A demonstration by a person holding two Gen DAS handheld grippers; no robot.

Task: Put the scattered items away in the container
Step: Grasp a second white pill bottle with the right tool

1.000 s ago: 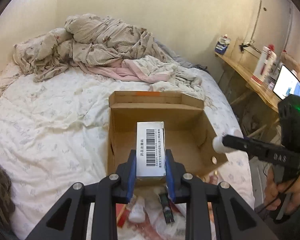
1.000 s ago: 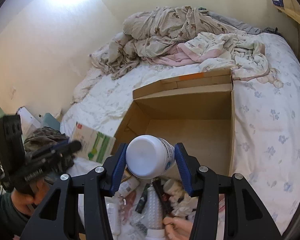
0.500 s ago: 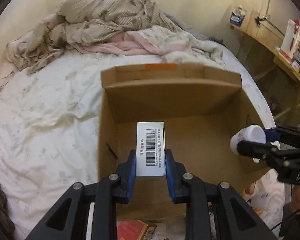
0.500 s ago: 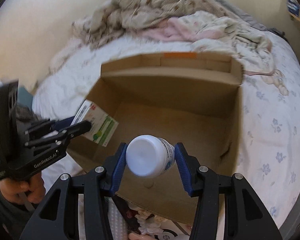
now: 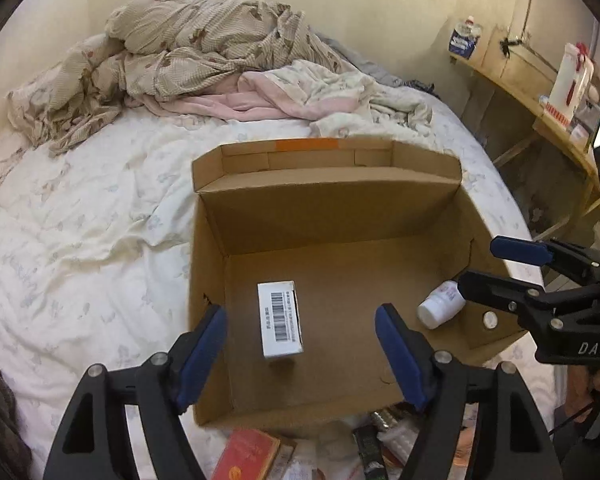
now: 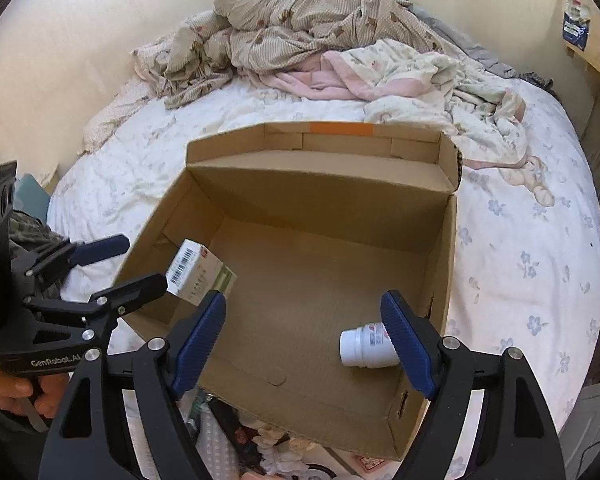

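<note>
**Both grippers opening above the cardboard box**

The open cardboard box (image 5: 332, 208) sits on a bed (image 5: 80, 240) with floral sheets. The left gripper (image 5: 300, 344) hangs over the box's near-left part, jaws opening wide, nothing between them; under it a white carton with a barcode (image 5: 281, 323) lies inside the box, near the left wall. The right gripper (image 6: 304, 338) is over the box's near-right part, jaws likewise opening and empty; a white pill bottle (image 6: 366, 346) lies on its side on the box floor by the right wall. Further scattered items (image 5: 252, 456) lie outside the box's near wall.
</note>
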